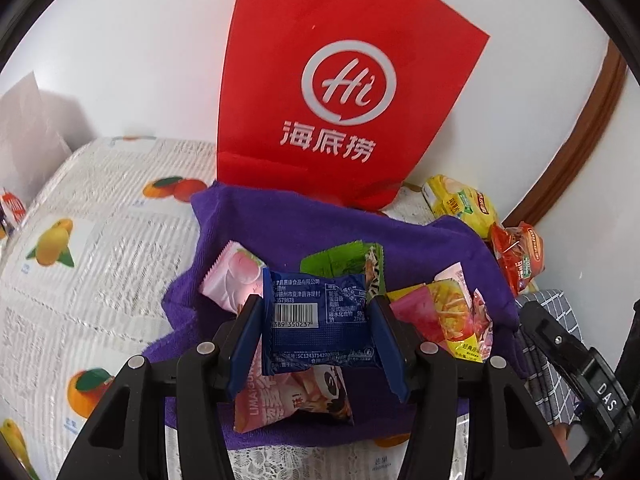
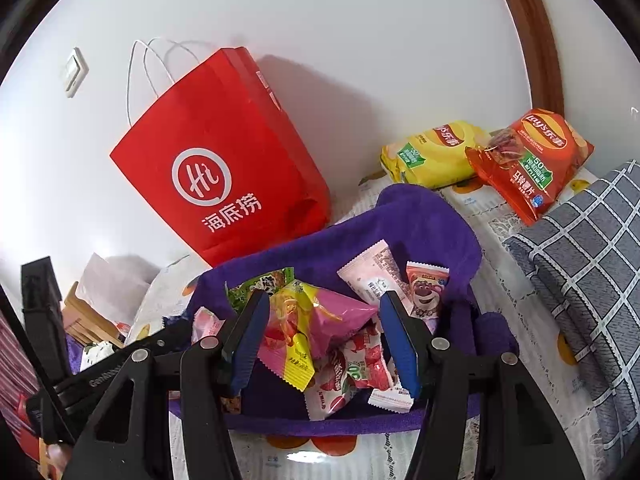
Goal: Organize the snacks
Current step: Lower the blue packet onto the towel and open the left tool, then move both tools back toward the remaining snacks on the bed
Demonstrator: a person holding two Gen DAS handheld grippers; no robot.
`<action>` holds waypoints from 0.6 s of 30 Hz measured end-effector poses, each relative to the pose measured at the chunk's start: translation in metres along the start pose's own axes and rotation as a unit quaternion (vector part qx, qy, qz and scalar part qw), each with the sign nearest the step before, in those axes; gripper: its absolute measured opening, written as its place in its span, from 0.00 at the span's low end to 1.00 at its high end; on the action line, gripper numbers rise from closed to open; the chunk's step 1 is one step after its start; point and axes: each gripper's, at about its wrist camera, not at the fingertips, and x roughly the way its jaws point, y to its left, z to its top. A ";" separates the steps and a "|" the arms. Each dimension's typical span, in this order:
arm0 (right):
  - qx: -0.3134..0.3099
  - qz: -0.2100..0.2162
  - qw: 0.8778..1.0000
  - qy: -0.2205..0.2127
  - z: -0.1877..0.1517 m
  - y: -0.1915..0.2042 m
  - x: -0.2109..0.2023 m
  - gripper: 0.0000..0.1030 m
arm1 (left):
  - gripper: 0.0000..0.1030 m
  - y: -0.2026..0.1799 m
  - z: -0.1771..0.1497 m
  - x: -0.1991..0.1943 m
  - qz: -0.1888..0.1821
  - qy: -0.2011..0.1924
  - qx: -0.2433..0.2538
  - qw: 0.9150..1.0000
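Note:
A purple cloth lies on the table with several small snack packets on it. My left gripper has its jaws against both sides of a blue packet above a pink packet. My right gripper is open around a pink and yellow packet, its pads apart from the wrapper. A red paper bag stands behind the cloth against the wall. A pink packet, a green one and a bear-printed one lie nearby.
A yellow chip bag and an orange chip bag lie at the back right. A grey checked cushion is on the right. The tablecloth has a fruit print. Clutter sits at the left.

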 end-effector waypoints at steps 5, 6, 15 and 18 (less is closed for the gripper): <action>-0.011 -0.001 1.000 0.000 -0.002 0.005 0.000 0.56 | 0.52 0.006 -0.004 0.011 -0.007 0.016 -0.013 1.000; -0.012 -0.002 1.000 0.001 -0.003 0.006 0.000 0.56 | 0.52 0.007 -0.004 0.012 -0.008 0.018 -0.014 1.000; -0.030 -0.013 0.999 -0.008 -0.006 0.015 -0.002 0.56 | 0.72 0.008 -0.005 0.012 -0.009 0.046 -0.011 0.999; -0.042 -0.018 0.999 -0.015 -0.008 0.020 -0.003 0.56 | 0.72 0.008 -0.008 0.004 -0.022 0.048 -0.007 0.999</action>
